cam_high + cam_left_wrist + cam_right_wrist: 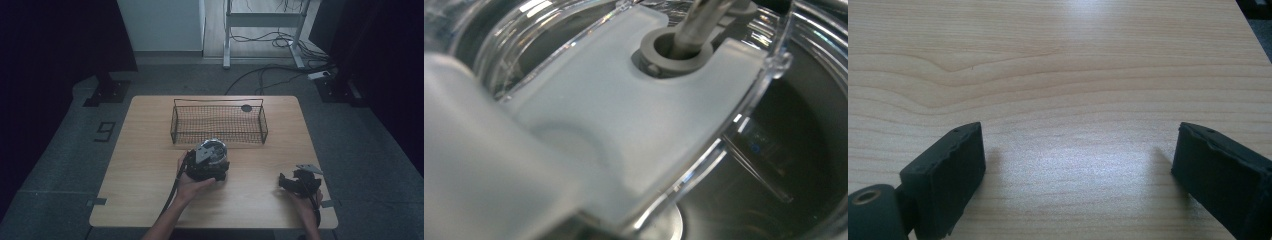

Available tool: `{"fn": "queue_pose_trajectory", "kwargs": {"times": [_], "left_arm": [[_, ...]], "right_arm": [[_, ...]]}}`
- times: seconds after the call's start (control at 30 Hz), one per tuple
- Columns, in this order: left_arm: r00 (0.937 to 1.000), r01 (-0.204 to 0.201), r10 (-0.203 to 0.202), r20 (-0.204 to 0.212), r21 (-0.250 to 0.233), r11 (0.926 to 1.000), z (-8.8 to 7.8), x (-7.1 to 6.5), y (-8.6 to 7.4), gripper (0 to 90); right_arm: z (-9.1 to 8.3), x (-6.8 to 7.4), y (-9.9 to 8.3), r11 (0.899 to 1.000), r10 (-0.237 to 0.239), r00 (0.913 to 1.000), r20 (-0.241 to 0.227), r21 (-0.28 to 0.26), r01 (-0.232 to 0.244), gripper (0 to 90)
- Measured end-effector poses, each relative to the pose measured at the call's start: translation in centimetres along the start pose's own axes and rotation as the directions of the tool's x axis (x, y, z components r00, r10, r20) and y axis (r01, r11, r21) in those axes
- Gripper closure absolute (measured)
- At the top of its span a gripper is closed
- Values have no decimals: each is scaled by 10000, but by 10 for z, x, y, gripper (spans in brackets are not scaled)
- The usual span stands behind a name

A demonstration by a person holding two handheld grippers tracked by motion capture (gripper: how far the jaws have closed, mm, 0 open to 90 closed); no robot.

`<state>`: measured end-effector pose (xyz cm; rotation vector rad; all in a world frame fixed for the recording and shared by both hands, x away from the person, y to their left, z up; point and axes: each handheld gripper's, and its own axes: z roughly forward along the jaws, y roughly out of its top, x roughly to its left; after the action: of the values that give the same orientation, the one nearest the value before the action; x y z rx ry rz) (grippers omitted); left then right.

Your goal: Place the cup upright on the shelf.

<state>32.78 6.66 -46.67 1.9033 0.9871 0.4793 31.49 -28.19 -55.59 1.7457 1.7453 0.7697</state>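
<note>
Resting on the wooden table (150, 165), the left gripper (212, 159) is being held by the person's left hand (189, 182), just in front of the wire basket (218, 122). A clear plastic container (216, 146) with a frosted white lid piece (634, 115) is sitting at the nose of this gripper, touching or almost touching the near wall of the basket. In the left gripper view the container is so close that the jaws are hidden; it is probably being gripped, but I cannot tell this for sure. A grey ring (676, 52) with a metal rod through it is showing in the lid. The right gripper (287, 181) is lying low over the table near the right front corner, held by the right hand (306, 199). Its jaws are standing wide apart with bare wood between them.
</note>
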Motion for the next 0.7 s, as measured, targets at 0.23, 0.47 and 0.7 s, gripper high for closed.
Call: {"fn": "queue_pose_trajectory", "kwargs": {"times": [0.23, 0.47, 0.7], "left_arm": [[9999, -11, 10, -147, -46, 10000, -6, 3, 2, 40], [9998, -72, 72, -180, -44, 10000, -12, 7, 4, 40], [9998, -71, 68, -191, -136, 9999, -20, 12, 10, 40]], "right_arm": [[0, 0, 0, 10000, 0, 10000, 9, -2, 0, 65], [0, 0, 0, 10000, -1, 10000, 21, 2, 1, 65], [0, 0, 0, 10000, -2, 10000, 23, 0, 2, 65]]}}
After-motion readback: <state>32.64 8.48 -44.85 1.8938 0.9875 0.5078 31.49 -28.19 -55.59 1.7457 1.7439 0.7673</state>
